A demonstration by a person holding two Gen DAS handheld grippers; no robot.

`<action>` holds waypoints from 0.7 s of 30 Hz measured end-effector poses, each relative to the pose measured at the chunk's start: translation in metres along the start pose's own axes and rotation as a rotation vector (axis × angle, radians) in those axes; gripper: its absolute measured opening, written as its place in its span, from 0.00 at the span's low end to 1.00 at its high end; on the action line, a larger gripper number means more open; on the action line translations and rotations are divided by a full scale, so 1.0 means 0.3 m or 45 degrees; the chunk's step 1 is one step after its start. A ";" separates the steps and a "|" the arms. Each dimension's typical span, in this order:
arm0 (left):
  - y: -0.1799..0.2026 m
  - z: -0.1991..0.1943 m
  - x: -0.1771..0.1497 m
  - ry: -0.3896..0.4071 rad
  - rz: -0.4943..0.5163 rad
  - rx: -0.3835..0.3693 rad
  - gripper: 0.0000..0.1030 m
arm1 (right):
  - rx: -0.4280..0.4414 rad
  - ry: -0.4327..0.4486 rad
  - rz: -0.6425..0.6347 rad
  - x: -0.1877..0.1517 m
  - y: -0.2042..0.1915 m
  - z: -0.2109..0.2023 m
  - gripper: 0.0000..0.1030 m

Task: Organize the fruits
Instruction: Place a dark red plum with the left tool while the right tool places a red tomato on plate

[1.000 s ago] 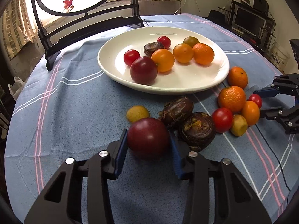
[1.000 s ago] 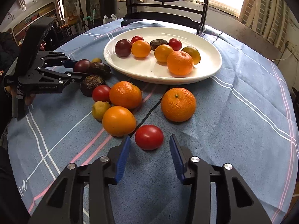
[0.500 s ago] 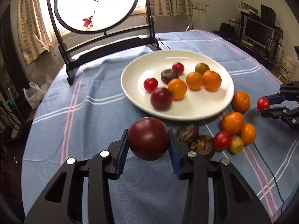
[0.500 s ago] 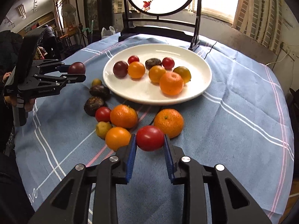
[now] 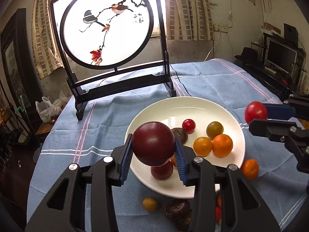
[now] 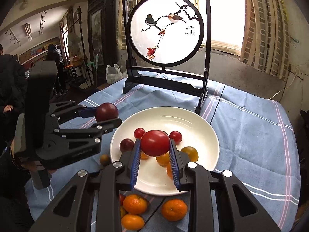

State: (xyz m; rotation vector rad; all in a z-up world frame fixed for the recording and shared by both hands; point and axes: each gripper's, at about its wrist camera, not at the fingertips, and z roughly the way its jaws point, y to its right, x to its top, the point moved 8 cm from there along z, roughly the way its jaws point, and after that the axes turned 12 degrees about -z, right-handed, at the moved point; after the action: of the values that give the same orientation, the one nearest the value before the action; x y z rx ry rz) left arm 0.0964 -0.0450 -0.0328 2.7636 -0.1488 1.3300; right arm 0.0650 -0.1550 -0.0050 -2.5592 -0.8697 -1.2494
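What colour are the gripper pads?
Blue, ribbed pads; clearest in the right wrist view.

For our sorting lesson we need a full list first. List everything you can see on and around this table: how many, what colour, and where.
Plate: one, white, middle of the cloth.
Cloth: one, blue with pink and white stripes, covering the table.
Screen: one, black frame, white panel with painted birds, far end of the table.
Small tomatoes: two, red, on the plate.
Other plate fruit: at least five, orange, dark red, greenish, brown; some hidden.
Loose fruit: several, mostly orange, on the cloth before the plate.
Plum: one, dark red, in the left jaws.
Big tomato: one, red, in the right jaws.
Left gripper: black and blue, shut on the plum.
Right gripper: black and blue, shut on the big tomato.
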 end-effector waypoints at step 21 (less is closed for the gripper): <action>-0.001 0.223 -0.008 -0.131 0.017 0.031 0.39 | -0.024 -0.129 0.086 -0.001 0.097 0.262 0.29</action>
State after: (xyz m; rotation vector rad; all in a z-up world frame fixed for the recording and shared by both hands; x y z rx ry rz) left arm 0.1468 -0.0515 -0.0762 2.8571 -0.1584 1.2010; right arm 0.1340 -0.1486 -0.0524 -2.6632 -0.7862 -1.1226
